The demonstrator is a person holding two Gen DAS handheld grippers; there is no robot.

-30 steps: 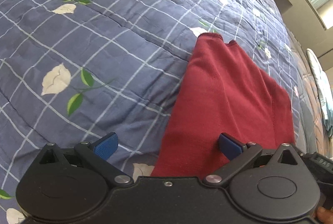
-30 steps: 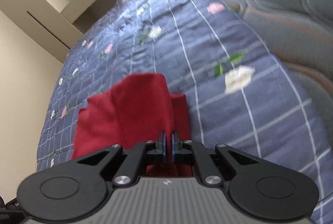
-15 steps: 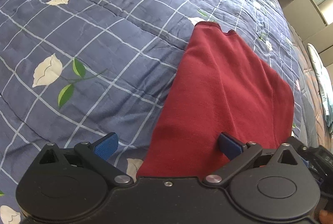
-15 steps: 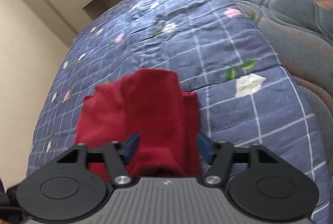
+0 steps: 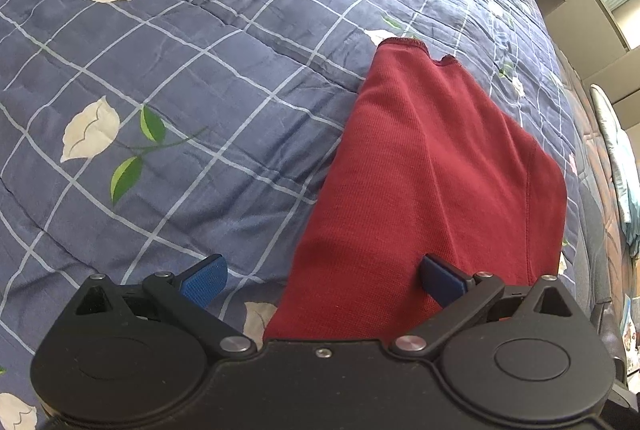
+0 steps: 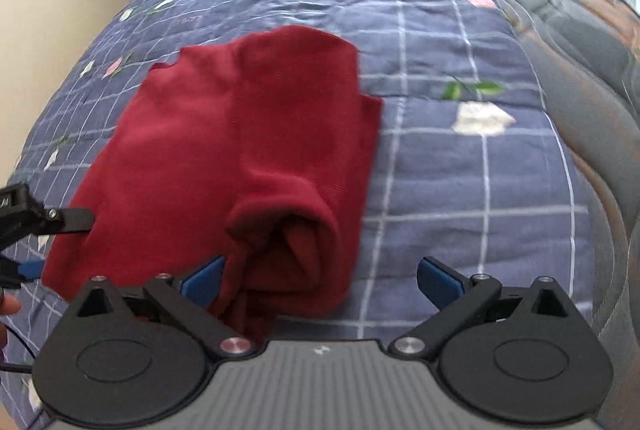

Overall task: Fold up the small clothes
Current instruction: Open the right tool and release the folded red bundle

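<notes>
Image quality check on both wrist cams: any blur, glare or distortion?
Left wrist view: sharp; knit of the red garment readable; heavy fisheye bowing of the quilt grid; blown-out window glare top right. Right wrist view: motion blur across the garment and quilt, same fisheye curve, no strong glare.

**Red knit on a blue checked quilt**

Under my grippers the knitted garment (image 6: 224,134) is a plain deep red all over, with matching red stitching along its hem. The quilted bedspread (image 5: 192,78) is dusky blue, crossed by thin pale lines into checks, and scattered with cream and pink flowers on green leaves. My finger pads (image 5: 206,276) are bright blue on black plastic bodies.
</notes>
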